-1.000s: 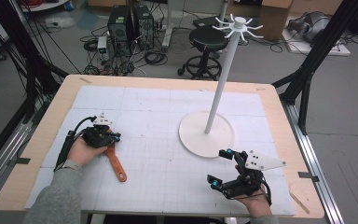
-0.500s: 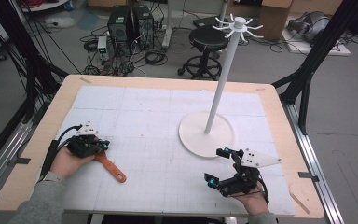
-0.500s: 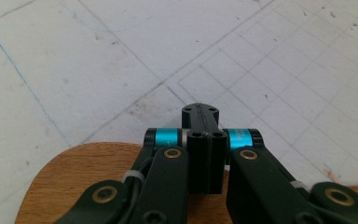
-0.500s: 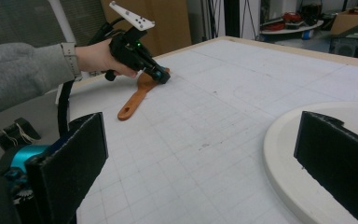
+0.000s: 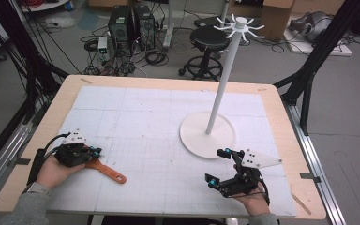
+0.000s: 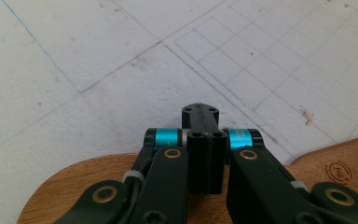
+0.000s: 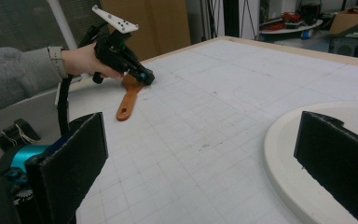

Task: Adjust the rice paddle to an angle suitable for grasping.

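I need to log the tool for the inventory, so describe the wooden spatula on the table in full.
The wooden spatula looks like one flat piece of orange-brown wood: a broad rounded blade and a narrower handle with a hole near its end. A small round stamp marks the wood in the left gripper view. It lies flat on the white gridded mat near the table's front left, handle pointing towards the right gripper. The left gripper sits over the blade with its jaws shut together; whether they touch the wood cannot be told.

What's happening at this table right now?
A person holds a tool in each hand. The left tool, jaws shut, sits over the broad end of a flat orange-brown wooden spatula lying on the white gridded mat. The right tool waits with open jaws beside the round base of a tall white hook stand.
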A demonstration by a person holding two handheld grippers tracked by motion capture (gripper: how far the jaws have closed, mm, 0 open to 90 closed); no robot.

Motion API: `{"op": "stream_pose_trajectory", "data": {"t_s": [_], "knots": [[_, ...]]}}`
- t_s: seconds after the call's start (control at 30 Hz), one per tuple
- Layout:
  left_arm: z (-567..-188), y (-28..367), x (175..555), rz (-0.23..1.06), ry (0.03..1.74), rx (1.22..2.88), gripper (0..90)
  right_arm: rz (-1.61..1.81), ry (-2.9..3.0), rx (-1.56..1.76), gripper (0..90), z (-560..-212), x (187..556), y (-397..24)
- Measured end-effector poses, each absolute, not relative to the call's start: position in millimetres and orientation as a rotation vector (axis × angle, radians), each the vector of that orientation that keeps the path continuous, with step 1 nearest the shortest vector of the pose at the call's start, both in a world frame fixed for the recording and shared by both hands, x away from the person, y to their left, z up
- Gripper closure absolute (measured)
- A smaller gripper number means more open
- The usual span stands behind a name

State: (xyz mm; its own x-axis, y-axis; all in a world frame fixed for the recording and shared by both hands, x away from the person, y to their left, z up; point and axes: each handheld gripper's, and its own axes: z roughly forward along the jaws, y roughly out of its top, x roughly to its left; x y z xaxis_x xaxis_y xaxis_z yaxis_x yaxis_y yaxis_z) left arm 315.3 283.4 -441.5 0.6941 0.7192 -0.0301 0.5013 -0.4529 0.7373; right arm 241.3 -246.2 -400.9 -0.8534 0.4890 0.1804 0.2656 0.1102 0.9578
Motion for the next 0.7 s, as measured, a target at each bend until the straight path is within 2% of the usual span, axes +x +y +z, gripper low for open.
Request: {"op": "stream_pose_trajectory", "data": {"t_s": [0.2,0.4,0.5,0.7], "knots": [[-431.2,282.9,306.0,0.376,0.849,2.084,89.9,1.825,2.209,0.743,1.5,-401.3,242.8,-242.9],[-434.4,279.4,276.8,0.342,0.741,2.049,89.9,1.807,2.225,0.750,1.5,-402.1,242.4,-241.3],[-437.8,276.0,262.5,0.396,0.684,2.072,89.9,1.807,2.227,0.746,1.5,-401.8,241.4,-239.6],[-439.8,268.2,251.8,0.336,0.654,2.076,89.9,1.822,2.219,0.730,1.5,-398.9,240.6,-239.4]]}}
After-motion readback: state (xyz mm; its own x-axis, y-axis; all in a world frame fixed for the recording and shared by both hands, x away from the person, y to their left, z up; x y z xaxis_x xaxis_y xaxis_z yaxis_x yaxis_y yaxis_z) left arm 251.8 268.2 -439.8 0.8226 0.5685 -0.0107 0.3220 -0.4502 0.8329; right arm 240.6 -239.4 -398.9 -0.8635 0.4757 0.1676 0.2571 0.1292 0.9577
